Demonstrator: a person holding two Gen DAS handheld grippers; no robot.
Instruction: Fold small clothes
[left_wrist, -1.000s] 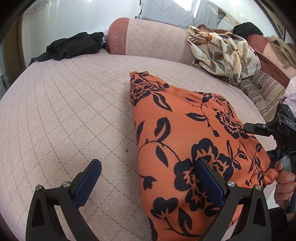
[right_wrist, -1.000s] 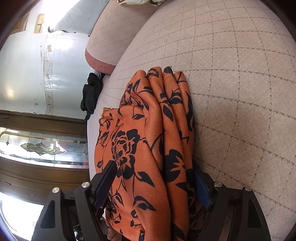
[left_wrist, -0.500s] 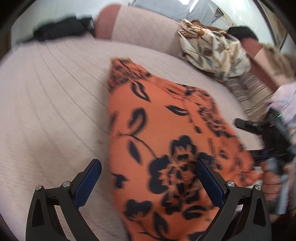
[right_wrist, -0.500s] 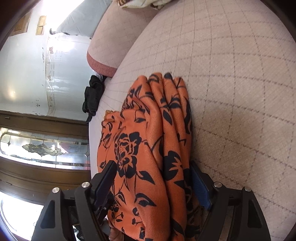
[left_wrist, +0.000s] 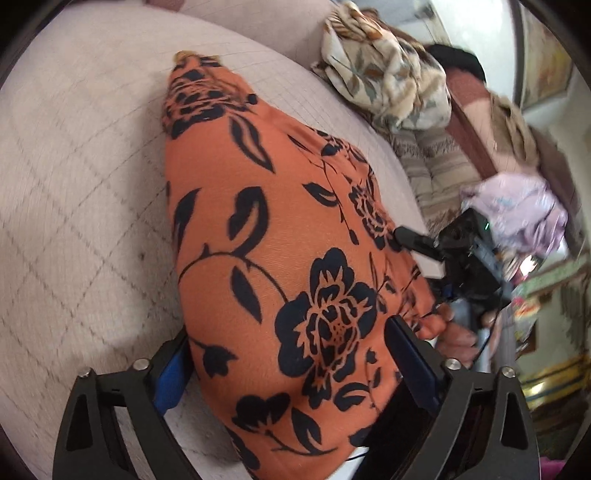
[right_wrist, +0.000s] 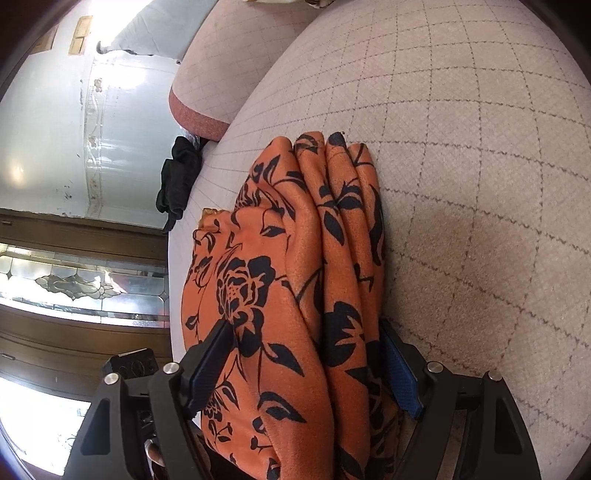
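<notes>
An orange garment with black flowers (left_wrist: 258, 221) lies folded in a thick bundle on the pale quilted sofa seat (left_wrist: 74, 184). My left gripper (left_wrist: 286, 328) straddles its near end. Its jaws are closing with the cloth between them, and the left pad only brushes the bundle's edge. My right gripper (right_wrist: 304, 325) is shut on the other end of the garment (right_wrist: 295, 240), both blue pads pressing its stacked folds. In the left wrist view the right gripper (left_wrist: 461, 258) shows at the right edge, with a hand under it.
A cream leaf-print cloth pile (left_wrist: 388, 81) sits against the sofa back, with a lilac garment (left_wrist: 517, 214) farther right. A black garment (right_wrist: 177, 177) lies at the seat's far corner beside the bolster (right_wrist: 207, 92). Open seat (right_wrist: 480, 147) stretches to the right of the bundle.
My left gripper has swung right and dipped over the garment, so the bundle now lies between both jaws, which have narrowed slightly. The right gripper has kept its grip and place.
</notes>
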